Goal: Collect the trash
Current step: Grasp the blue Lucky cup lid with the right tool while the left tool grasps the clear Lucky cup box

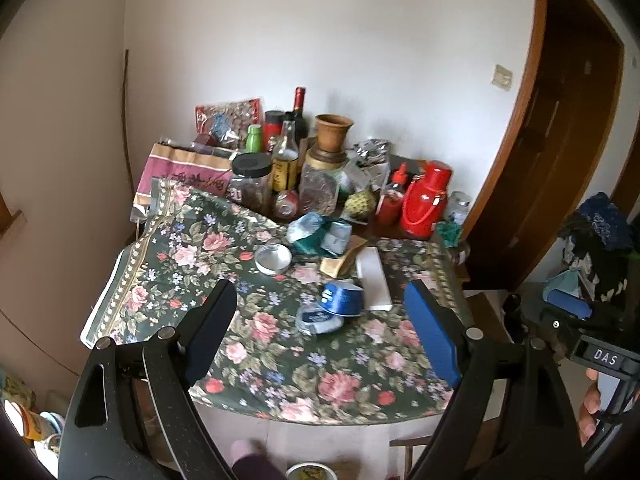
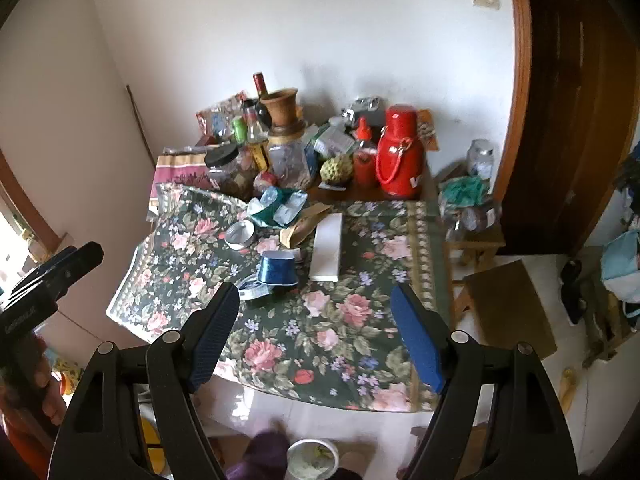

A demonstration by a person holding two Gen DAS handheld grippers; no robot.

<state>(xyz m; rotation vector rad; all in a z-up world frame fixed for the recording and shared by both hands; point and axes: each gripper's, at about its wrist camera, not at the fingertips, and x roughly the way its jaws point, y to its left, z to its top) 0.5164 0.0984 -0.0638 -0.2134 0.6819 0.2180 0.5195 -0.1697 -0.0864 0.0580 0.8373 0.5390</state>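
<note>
Blue, crushed cup [image 1: 342, 298] lies mid-cloth, white box [image 1: 374, 280] at its three o'clock (likely trash). Left gripper [image 1: 320, 336] and right gripper [image 2: 316, 336] hover spread and empty, presumably lining up a grab.

Left gripper [image 1: 320, 334] and right gripper [image 2: 316, 330] angle downward, jaws apart.

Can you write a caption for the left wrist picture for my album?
Open left gripper above a flowery tablecloth with a blue cup lying sideways.
</note>
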